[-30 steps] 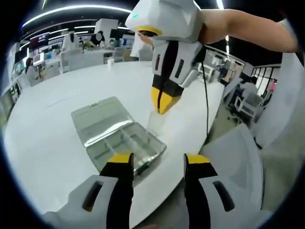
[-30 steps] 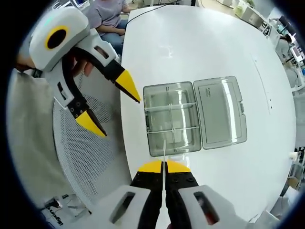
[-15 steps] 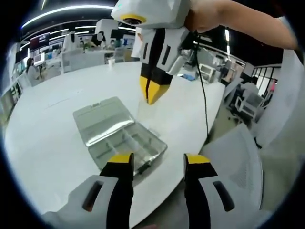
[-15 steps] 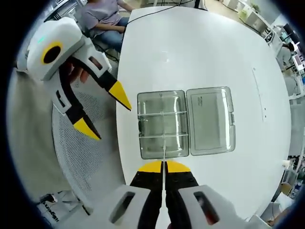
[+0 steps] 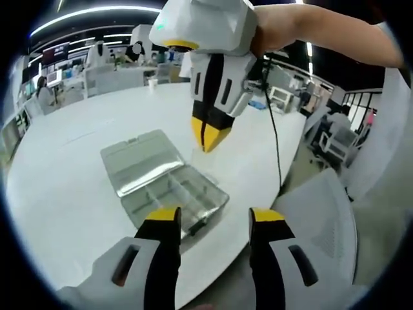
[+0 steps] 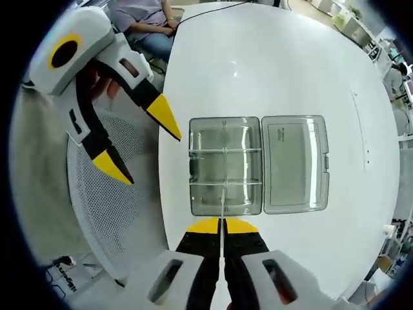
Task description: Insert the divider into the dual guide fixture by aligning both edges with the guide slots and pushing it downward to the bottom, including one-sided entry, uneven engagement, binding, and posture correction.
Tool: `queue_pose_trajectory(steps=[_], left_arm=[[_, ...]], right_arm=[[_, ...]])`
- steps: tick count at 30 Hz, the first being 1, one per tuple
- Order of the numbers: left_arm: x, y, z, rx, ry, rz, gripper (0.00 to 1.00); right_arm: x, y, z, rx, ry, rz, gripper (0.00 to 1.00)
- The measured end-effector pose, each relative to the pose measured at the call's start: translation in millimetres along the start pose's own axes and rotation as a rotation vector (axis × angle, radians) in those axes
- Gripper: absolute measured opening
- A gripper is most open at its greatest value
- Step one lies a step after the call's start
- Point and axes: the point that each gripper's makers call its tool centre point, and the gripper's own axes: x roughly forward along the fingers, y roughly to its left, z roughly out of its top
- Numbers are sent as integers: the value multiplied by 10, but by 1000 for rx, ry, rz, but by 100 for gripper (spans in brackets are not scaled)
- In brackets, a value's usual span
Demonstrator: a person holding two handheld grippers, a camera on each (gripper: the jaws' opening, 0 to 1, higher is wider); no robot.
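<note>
Table (image 6: 271, 58), white and round, carries my clear dual guide fixture (image 6: 224, 166) near its edge, its lid (image 6: 293, 163) folded open flat beside the tray. My left gripper (image 6: 139, 143) hangs over the mesh chair (image 6: 110, 206) with its jaws spread wide apart. My right gripper (image 6: 221, 224) is clamped on the thin clear divider (image 6: 222, 203), held edge-on above the fixture's near wall.

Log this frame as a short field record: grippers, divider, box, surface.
left gripper: open, empty, off the table edge
right gripper: shut on the divider, above the box
divider: thin clear sheet, edge-on between the jaws, not yet in the box
box: clear, compartmented, lid lying open flat beside it
table: white, round-edged
mesh chair: beside the table
</note>
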Motion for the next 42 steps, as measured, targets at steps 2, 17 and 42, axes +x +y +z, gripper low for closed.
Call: queue_pose_trajectory(steps=[2,17,42], left_arm=[[5,9,0,-2,1,0,41],[20,47,-31,-23,9,3,46],[8,96,-61,-44,7,11,46]], right_arm=[[28,3,-1,-6,5,1,0],[160,46,-17,-16,26,28,0],[333,-20,-48,-5,39,35,0]])
